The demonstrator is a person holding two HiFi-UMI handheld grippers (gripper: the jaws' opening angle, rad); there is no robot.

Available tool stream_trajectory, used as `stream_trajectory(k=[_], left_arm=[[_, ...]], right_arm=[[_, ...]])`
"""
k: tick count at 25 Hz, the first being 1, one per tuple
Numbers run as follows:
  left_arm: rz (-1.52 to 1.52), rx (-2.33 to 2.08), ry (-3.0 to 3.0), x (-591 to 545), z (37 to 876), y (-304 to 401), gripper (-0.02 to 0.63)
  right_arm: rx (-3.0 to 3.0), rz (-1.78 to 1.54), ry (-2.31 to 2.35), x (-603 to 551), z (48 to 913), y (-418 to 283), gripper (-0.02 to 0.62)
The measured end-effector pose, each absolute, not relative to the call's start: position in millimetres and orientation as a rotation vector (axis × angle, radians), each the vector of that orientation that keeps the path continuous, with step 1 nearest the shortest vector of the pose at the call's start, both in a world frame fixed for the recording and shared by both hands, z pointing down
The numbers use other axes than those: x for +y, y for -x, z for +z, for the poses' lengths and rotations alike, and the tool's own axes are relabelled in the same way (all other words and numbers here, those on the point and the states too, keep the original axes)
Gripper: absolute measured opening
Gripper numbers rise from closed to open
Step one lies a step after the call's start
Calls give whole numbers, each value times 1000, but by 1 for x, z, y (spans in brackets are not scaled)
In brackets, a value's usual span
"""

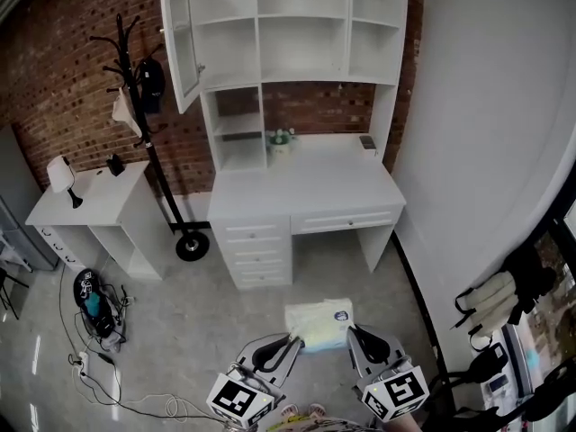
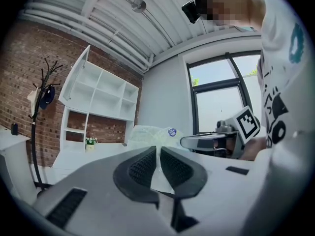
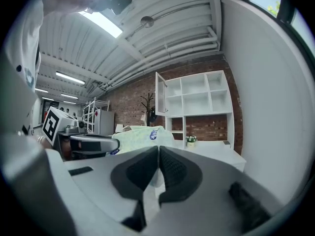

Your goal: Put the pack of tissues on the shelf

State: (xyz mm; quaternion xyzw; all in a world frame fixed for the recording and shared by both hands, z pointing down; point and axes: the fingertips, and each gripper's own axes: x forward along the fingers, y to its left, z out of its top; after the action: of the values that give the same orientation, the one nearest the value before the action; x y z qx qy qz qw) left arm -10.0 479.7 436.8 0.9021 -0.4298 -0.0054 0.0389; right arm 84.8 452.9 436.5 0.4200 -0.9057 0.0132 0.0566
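Observation:
The pack of tissues (image 1: 319,324), pale green plastic with a round blue label, hangs above the floor in front of the desk, held by both grippers. My left gripper (image 1: 290,338) is shut on the thin edge of its wrapper at the left; the pack (image 2: 150,132) rises beyond the left gripper's jaws (image 2: 158,163). My right gripper (image 1: 353,333) is shut on the pack's right edge; the wrapper (image 3: 140,134) shows just past the right gripper's jaws (image 3: 158,165). The white shelf unit (image 1: 297,25) stands on the desk (image 1: 306,187) ahead, its compartments bare.
A glass door (image 1: 180,43) on the shelf's left side hangs open. A small potted plant (image 1: 282,140) sits on the desk. A black coat rack (image 1: 144,106), a white side table (image 1: 90,205) and a bag with cables (image 1: 94,304) are at the left. A white wall (image 1: 486,151) is at the right.

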Motion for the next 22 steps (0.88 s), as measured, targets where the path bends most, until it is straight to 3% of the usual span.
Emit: stream_trajectory(k=[22], left_arm=[[39, -1233, -2744, 493, 467, 35, 34]], right_arm=[[-2730, 152, -1297, 471, 459, -61, 32]])
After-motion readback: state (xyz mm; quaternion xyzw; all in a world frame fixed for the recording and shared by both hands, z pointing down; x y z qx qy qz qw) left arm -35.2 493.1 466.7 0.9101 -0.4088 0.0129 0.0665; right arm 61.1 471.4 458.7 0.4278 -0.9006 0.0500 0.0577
